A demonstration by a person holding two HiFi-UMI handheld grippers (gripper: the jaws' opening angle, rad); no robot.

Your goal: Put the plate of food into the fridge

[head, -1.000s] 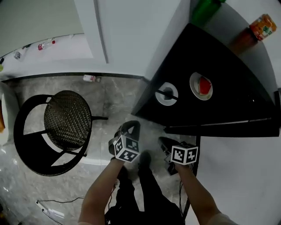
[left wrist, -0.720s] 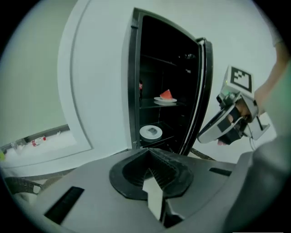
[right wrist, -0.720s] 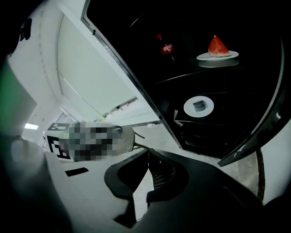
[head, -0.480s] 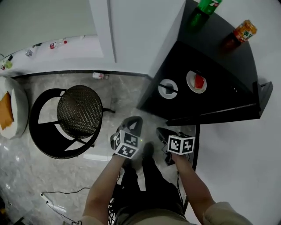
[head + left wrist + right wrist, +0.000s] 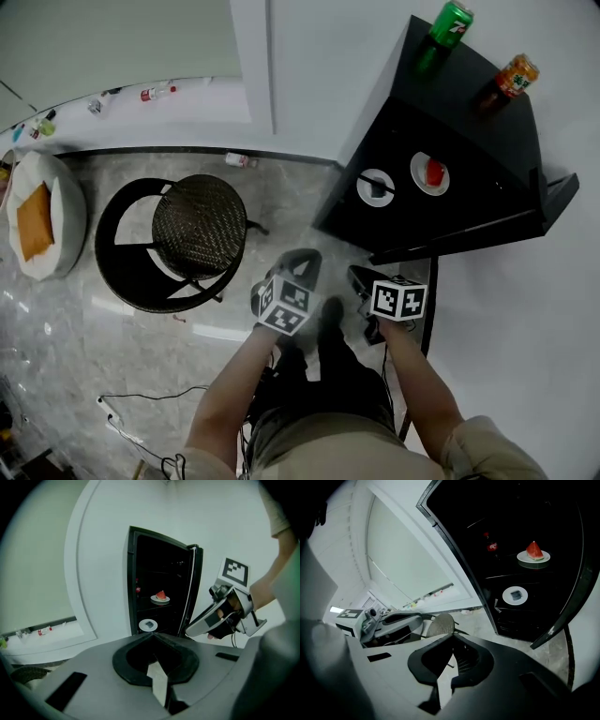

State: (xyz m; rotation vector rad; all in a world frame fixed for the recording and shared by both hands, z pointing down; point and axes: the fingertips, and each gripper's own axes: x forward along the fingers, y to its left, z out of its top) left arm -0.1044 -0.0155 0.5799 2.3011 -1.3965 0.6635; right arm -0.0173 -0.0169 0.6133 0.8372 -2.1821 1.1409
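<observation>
Between the left fingers: nothing; the left gripper (image 5: 153, 638) has its fingers pressed together, tips meeting.
Between the right fingers: nothing; the right gripper (image 5: 452, 637) is likewise closed tip to tip.
Grippers' place: side by side but apart, held low over the floor (image 5: 281, 202) in front of the person, both pointing toward the fridge (image 5: 469, 122).
Plate of food: a white plate (image 5: 533, 556) with a red watermelon wedge, resting on a shelf inside the fridge, well apart from both grippers.
Second plate: a white plate (image 5: 515, 595) with a small dark item, on the shelf below the first.
Fridge: black, its door (image 5: 192, 588) swung open on the right.
Bottles: a green bottle (image 5: 448, 23) and an orange bottle (image 5: 514, 75) stand on dark surfaces beyond the plates; shelf or top, I cannot tell.
Left of the fridge: a round wicker stool (image 5: 199, 225) on a black ring frame; farther left, a white cushion (image 5: 42, 216) with an orange centre.
</observation>
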